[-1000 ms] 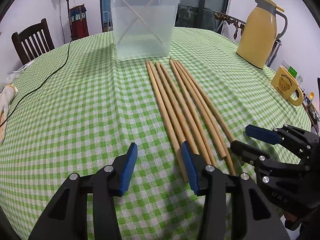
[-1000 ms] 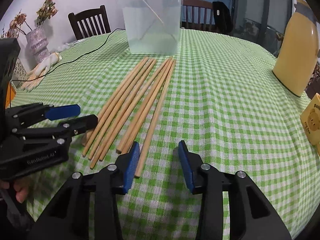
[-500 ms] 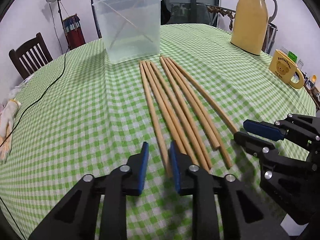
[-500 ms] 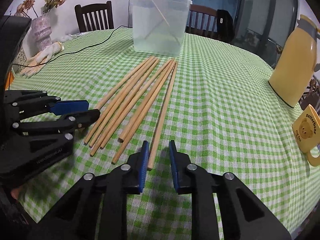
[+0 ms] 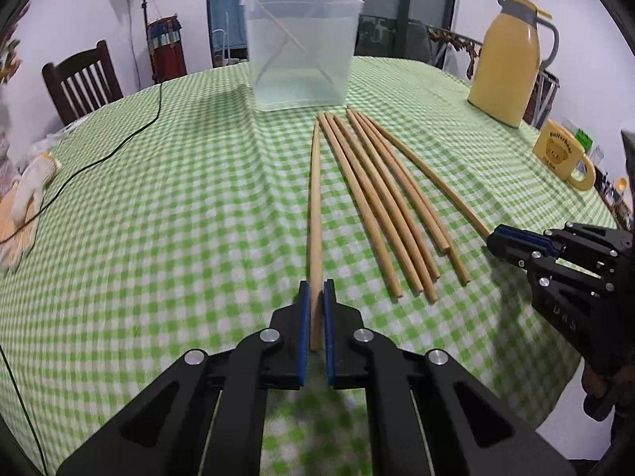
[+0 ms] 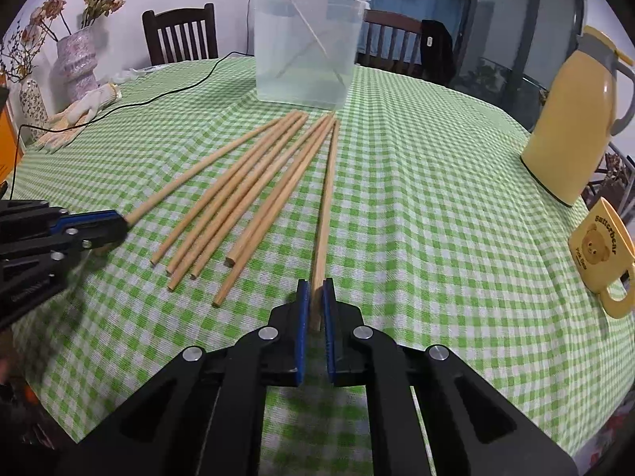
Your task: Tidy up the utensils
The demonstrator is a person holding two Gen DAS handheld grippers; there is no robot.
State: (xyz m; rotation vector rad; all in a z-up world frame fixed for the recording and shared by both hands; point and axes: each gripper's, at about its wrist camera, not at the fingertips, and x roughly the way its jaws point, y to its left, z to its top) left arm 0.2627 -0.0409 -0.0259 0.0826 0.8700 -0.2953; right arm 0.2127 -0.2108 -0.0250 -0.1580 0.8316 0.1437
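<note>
Several long wooden chopsticks [image 5: 381, 206] lie side by side on the green checked tablecloth [image 5: 178, 218], pointing at a clear plastic tub [image 5: 301, 47] that holds a few thin sticks. My left gripper [image 5: 316, 283] has its jaws closing, pads pressed on the near end of the leftmost chopstick [image 5: 315, 198], which is angled away from the rest. My right gripper [image 6: 316, 283] is closing too, pads clamped on the rightmost chopstick [image 6: 327, 198]. Each wrist view shows the other gripper pinching its stick: the right gripper [image 5: 492, 240] and the left gripper [image 6: 121, 224].
A yellow thermos jug [image 5: 504, 63] and a yellow bear mug [image 5: 563, 154] stand at the right. A black cable [image 5: 119, 146] and a glove [image 5: 31, 182] lie at the left. Chairs [image 6: 178, 35] and vases [image 6: 75, 63] stand behind the table. The table's edge is close below both grippers.
Both grippers went from open to shut, each on an outer chopstick's near end. The left gripper shifted sideways and its chopstick now stands apart from the bundle.
</note>
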